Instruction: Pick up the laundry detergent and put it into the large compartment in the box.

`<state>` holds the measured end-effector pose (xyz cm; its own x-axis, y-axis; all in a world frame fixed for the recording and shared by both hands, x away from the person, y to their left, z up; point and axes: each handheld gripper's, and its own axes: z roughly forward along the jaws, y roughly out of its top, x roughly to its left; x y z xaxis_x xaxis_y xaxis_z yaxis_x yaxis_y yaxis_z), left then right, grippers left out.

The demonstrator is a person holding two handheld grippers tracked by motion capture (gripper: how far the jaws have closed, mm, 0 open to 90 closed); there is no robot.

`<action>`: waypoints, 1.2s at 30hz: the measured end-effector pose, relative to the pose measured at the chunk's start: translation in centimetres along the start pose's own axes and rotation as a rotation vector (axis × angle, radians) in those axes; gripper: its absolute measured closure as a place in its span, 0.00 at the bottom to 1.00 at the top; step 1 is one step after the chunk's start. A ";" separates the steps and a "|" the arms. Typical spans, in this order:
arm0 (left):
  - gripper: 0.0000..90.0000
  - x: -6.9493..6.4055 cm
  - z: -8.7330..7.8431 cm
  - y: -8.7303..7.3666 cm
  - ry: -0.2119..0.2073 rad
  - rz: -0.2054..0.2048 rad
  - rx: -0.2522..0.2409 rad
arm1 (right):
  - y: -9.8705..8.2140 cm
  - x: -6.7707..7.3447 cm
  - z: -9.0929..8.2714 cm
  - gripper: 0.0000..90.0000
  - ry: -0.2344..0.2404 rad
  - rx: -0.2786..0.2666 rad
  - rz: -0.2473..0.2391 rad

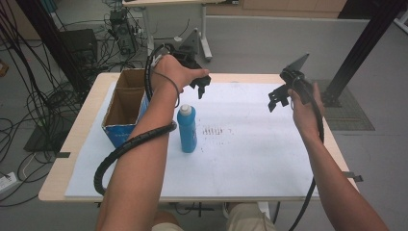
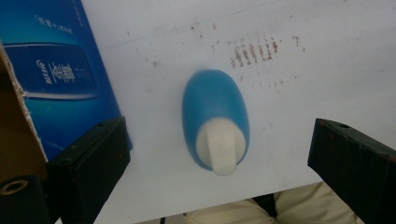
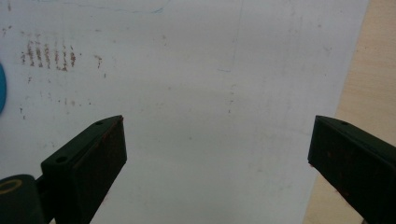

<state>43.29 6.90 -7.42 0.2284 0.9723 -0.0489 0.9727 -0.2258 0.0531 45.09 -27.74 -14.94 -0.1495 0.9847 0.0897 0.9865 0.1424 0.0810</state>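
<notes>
The left tool (image 1: 201, 86), jaws spread, is hovering just beyond the upright blue bottle (image 1: 186, 128); the right tool (image 1: 280, 98), also spread, is hanging well right.

A blue bottle (image 1: 186, 129) with a white cap stands upright beside the open cardboard box (image 1: 126, 107).

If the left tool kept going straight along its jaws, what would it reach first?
Most likely the white cap of the upright blue bottle, which sits between the open jaws of the left tool. Depth is hard to judge.
</notes>
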 end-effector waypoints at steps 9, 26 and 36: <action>0.07 0.1 2.0 -0.1 -0.007 0.000 0.014 | 0.0 0.0 0.1 0.05 0.000 0.000 -0.002; 0.07 -0.2 4.9 -0.3 -0.007 0.014 0.036 | -0.1 0.3 0.6 0.05 -0.003 0.002 -0.009; 0.07 -0.6 6.0 -0.5 -0.005 0.012 0.044 | -0.1 0.2 0.7 0.05 0.001 0.003 -0.009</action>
<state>42.92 6.06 -13.45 0.2402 0.9692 -0.0540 0.9707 -0.2400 0.0099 44.98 -27.51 -15.61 -0.1582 0.9833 0.0899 0.9854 0.1513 0.0785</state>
